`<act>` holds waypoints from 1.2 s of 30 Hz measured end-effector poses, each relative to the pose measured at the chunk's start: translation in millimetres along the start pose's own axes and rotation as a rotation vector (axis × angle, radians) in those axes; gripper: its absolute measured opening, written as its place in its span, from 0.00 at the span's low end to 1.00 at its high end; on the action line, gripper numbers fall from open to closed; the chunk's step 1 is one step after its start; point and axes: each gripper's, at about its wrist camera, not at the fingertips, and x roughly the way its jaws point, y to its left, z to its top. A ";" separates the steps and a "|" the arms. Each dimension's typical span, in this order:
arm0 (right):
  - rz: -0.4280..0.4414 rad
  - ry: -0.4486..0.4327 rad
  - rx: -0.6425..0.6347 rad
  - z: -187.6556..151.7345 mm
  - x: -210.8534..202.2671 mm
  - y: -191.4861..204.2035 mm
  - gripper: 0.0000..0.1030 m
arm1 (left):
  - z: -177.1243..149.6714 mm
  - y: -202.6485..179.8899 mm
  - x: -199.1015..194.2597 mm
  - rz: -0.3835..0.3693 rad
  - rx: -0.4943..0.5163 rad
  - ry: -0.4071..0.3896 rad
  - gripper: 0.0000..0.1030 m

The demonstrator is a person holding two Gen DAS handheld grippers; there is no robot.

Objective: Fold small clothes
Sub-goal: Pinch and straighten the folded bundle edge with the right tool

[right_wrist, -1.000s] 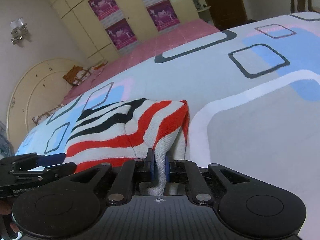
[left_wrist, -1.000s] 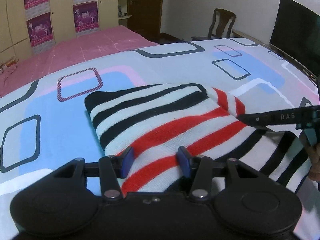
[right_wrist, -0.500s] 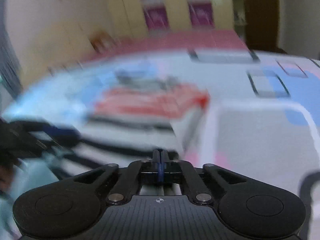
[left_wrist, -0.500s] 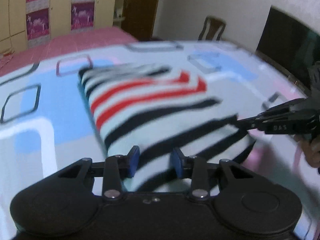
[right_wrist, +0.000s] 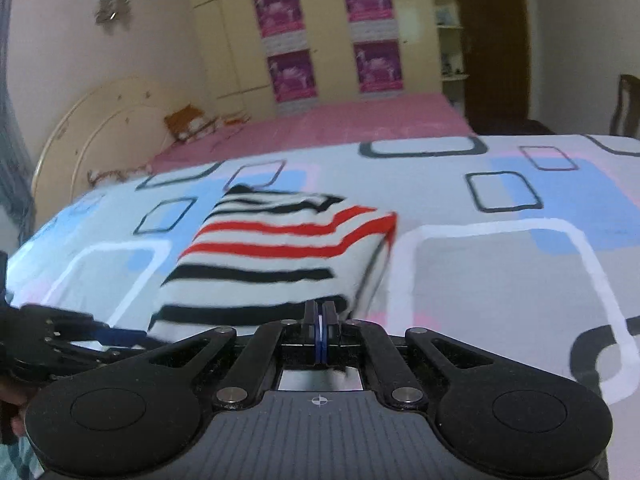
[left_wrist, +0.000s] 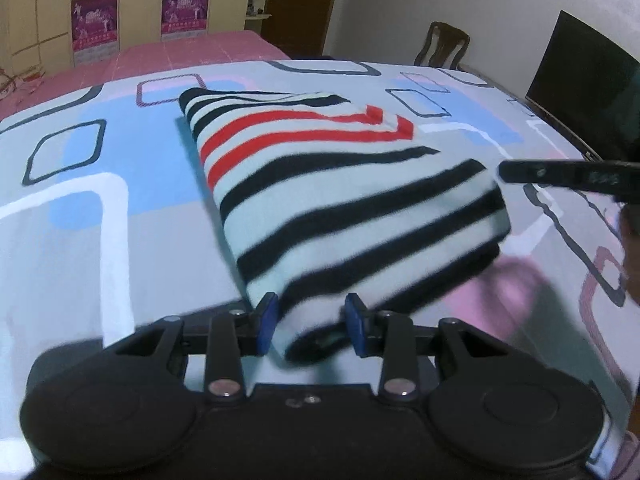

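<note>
Striped sweater [left_wrist: 344,200] now lies doubled into a neat block on the bed [left_wrist: 80,184], its fold just completed; left gripper [left_wrist: 311,322] fingers spread around its near corner, right gripper [right_wrist: 320,334] fingers pressed together, emptied.

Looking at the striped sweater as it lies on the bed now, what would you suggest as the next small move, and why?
Probably draw the left gripper back off the near corner. The striped sweater already lies as a compact folded block on the bedsheet, the left pads stand apart around that corner without pinching it, and the right gripper is shut with no cloth visibly between its pads.
</note>
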 end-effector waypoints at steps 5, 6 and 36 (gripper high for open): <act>-0.070 0.172 -0.016 -22.5 30.6 4.8 0.00 | -0.2 5.9 -16.2 0.055 -0.078 -0.065 0.35; -0.066 0.178 -0.002 -25.7 28.2 3.3 0.00 | 1.1 8.1 -15.9 0.060 -0.099 -0.067 0.34; -0.040 0.058 -0.019 46.3 84.2 0.2 0.00 | 81.3 8.2 37.4 0.053 -0.051 -0.139 0.40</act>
